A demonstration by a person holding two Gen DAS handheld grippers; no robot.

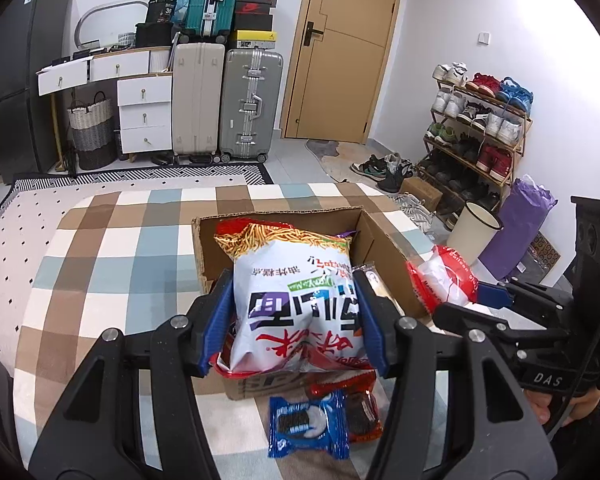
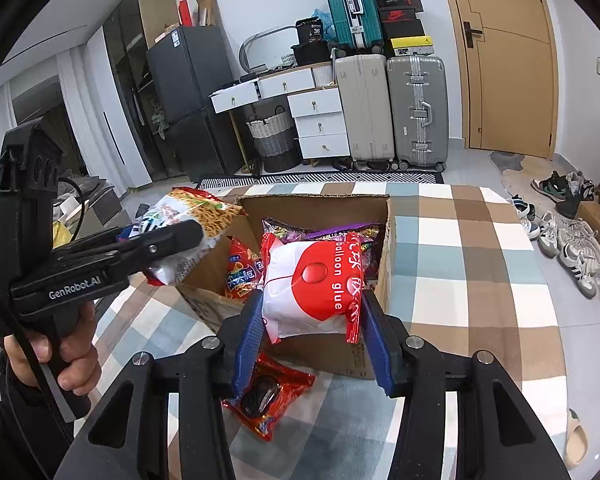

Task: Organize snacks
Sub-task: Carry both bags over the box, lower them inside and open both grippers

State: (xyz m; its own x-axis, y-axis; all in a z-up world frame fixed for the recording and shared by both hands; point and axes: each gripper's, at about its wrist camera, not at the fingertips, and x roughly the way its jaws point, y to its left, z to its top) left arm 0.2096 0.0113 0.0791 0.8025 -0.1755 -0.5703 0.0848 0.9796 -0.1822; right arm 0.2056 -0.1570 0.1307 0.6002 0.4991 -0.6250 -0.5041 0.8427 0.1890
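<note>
A checkered bench carries a cardboard box, a blue cookie packet and a red cookie packet.

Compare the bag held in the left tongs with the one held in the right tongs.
The noodle snack bag is much the larger of the two; the balloon glue packet is smaller. The noodle snack bag is white with a picture of fried strips at its far end; the balloon glue packet is white with a big red disc and red edges. Both are sealed packets, pinched by the left tongs and right tongs over the cardboard box.
</note>
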